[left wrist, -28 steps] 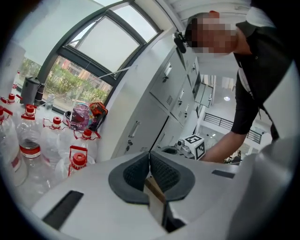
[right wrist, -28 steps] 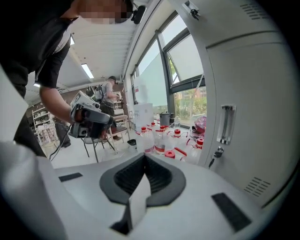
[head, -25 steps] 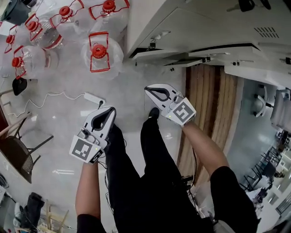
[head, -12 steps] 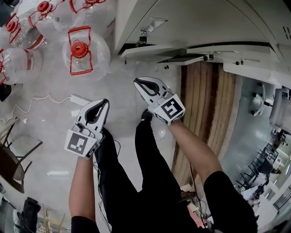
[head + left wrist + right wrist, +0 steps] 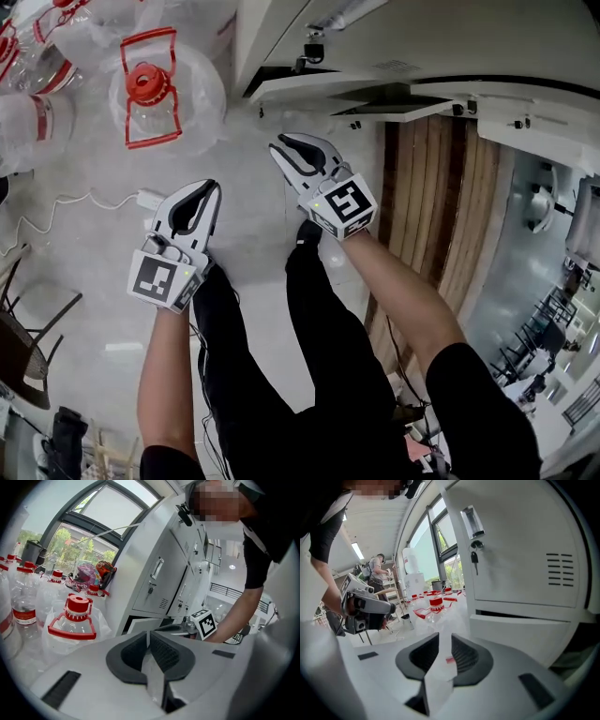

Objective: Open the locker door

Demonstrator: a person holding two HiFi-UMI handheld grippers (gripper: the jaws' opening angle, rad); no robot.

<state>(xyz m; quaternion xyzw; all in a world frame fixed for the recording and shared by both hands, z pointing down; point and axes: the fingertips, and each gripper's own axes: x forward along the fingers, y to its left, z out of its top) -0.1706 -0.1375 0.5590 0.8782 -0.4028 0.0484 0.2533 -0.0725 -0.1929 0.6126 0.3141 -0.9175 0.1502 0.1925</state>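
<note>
White lockers [image 5: 394, 37] fill the top of the head view. In the right gripper view one locker door [image 5: 520, 550] stands close on the right, with a key [image 5: 474, 558] hanging in its lock and vent slots beside it. My right gripper [image 5: 279, 148] [image 5: 445, 640] points at the floor by the locker base; its jaws have just been opening, a narrow gap shows and nothing is between them. My left gripper [image 5: 208, 187] [image 5: 149, 637] hangs left of it over the floor, pads together, holding nothing. More locker doors with handles [image 5: 157, 570] show in the left gripper view.
Several clear water jugs with red caps [image 5: 150, 84] stand on the floor at the left. A white power strip with cable [image 5: 145, 199] lies near the left gripper. A dark chair [image 5: 23, 328] is at the left edge. A wooden strip [image 5: 450, 206] runs beside the lockers.
Both grippers have sunk toward the floor. In the head view the right gripper has shifted up and left, nearer the locker base, and its jaws now look slightly parted.
</note>
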